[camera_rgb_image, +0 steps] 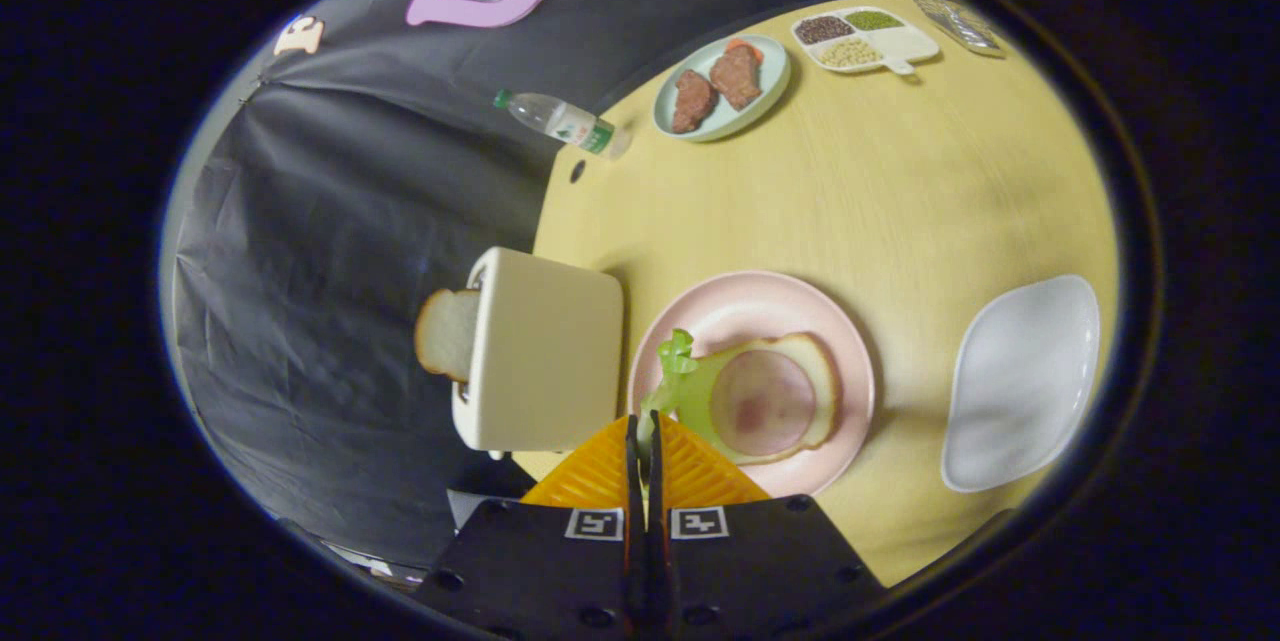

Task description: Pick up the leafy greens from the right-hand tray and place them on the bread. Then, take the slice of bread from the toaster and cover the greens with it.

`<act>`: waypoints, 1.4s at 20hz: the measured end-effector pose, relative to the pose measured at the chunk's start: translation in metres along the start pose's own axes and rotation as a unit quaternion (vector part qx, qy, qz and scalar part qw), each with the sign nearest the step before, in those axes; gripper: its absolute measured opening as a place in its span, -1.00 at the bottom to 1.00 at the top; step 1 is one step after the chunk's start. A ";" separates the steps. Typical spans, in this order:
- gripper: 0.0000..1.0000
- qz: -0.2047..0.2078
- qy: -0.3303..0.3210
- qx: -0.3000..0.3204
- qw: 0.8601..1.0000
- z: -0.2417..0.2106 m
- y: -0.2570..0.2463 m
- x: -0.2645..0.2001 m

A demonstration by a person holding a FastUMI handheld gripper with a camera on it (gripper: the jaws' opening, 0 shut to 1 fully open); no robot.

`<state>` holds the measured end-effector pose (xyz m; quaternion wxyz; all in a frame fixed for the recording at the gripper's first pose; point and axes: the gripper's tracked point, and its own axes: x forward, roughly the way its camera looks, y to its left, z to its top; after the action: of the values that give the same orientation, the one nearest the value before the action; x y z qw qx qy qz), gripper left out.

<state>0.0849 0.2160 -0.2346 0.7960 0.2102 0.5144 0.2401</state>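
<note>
My gripper [643,424] is shut on the leafy greens [688,379], pinching them at their near end. The pale green leaf reaches forward from the fingertips and lies over the near edge of the bread [818,373] on the pink plate [760,296]. A round slice of ham [765,401] sits on that bread. Beside the plate stands the cream toaster [545,351], with a slice of bread [447,331] sticking out of its slot. On the plate's other side lies the white tray [1020,381], with nothing on it.
Beyond the plates on the yellow round table [900,181] are a pale green plate [722,86] with pieces of meat, a divided white dish [868,38] of beans, and a plastic water bottle [560,121] near the table's edge. Black cloth hangs behind the toaster.
</note>
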 end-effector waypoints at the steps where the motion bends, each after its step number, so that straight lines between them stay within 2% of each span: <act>1: -0.93 -0.017 0.003 -0.005 1.000 -0.003 -0.010 0.004; 5: -0.93 -0.090 -0.002 -0.031 0.995 0.005 -0.050 0.009; 8: -0.92 -0.126 -0.006 -0.057 0.990 0.004 -0.070 0.007; 10: -0.91 -0.136 -0.008 -0.068 0.988 0.004 -0.073 0.008; 17: -0.61 -0.162 -0.024 -0.099 0.982 0.010 -0.074 -0.002; 20: -0.36 -0.168 -0.031 -0.110 0.979 0.010 -0.075 -0.009; 26: 1.00 -0.153 -0.042 -0.113 0.981 0.011 -0.058 -0.037; 28: 1.00 -0.151 -0.048 -0.116 0.981 0.015 -0.050 -0.047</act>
<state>0.0905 0.1467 -0.2242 0.8656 0.0479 0.4704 0.1648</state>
